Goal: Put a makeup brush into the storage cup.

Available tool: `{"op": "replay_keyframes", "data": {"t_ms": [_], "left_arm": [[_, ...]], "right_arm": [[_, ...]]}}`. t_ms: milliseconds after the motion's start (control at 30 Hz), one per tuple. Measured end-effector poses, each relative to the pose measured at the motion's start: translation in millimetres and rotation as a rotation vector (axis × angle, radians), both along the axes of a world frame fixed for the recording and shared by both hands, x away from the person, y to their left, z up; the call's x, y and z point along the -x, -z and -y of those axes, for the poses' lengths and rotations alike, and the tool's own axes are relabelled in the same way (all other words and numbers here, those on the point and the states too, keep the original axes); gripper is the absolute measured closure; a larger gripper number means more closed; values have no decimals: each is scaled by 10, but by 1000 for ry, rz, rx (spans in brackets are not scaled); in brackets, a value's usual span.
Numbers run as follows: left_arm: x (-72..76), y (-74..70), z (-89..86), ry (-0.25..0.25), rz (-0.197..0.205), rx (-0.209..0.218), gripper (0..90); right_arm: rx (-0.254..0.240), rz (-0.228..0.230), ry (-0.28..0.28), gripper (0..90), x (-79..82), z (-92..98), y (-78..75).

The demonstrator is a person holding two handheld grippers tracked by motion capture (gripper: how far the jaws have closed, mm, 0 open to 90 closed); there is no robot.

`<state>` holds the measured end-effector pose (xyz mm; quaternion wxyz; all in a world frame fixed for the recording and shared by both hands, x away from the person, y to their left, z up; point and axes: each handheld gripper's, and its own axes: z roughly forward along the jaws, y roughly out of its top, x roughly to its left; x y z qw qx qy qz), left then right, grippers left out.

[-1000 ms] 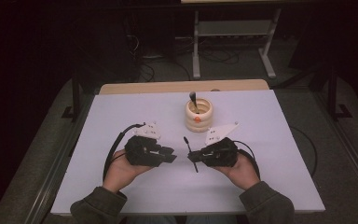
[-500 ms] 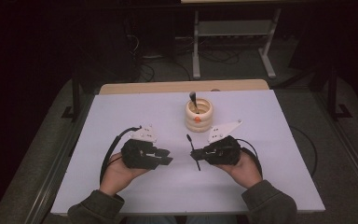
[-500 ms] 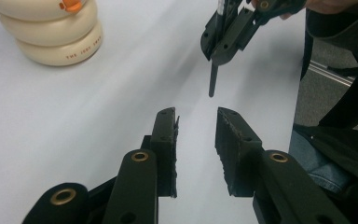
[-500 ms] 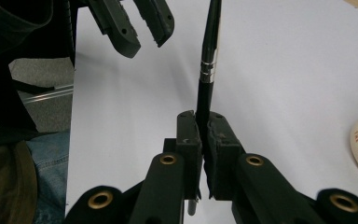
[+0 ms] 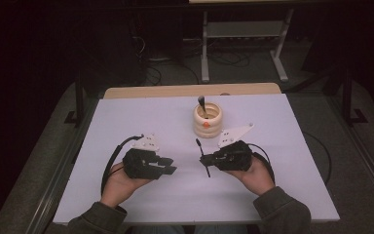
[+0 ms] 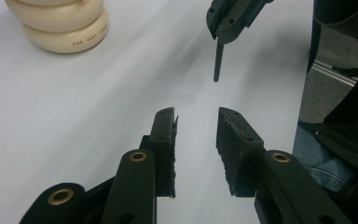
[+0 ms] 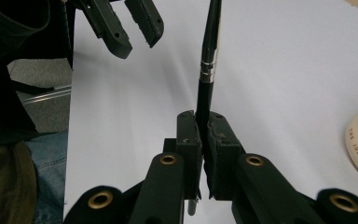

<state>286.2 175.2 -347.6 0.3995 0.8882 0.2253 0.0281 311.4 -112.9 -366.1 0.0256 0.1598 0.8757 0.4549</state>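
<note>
The right claw (image 7: 203,130) is clamped tight on one thin black pen (image 7: 208,70), gripping it low on the barrel so most of its length sticks out past the pads, silver band and all. From above, that claw (image 5: 209,159) holds the pen (image 5: 202,156) crosswise, just over the bench (image 5: 282,195), in front of the person's right hand (image 5: 253,173).

The left claw (image 6: 196,140) stands partly open with nothing between its pads, and its jaws have just been opening a little. In its own view the other claw's tip hangs ahead with a short length of the pen (image 6: 218,63) pointing down from it, well apart from the left pads. From above the left claw (image 5: 168,168) sits near the left hand (image 5: 119,183), a gap of bare bench between the two claws.

So: two claws, two hands and one pen in the grip. Beyond them stands one cream ribbed pot (image 5: 207,120) with a dark stick (image 5: 201,102) rising from it; what that stick is I can't quite make out. The pot is cut off at the frame edge in both gripper views. The floor around the bench is dark, with a metal stand (image 5: 243,34) only dimly seen.
</note>
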Motion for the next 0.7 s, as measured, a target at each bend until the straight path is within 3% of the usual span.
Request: {"op": "replay_keyframes", "data": {"t_ms": [533, 700], "left_arm": [[49, 40, -72, -14, 7, -4, 658], [65, 63, -109, -18, 15, -7, 652]], "right_arm": [[-5, -7, 11, 837, -33, 42, -37], [-3, 3, 15, 837, -61, 58, -113]]}}
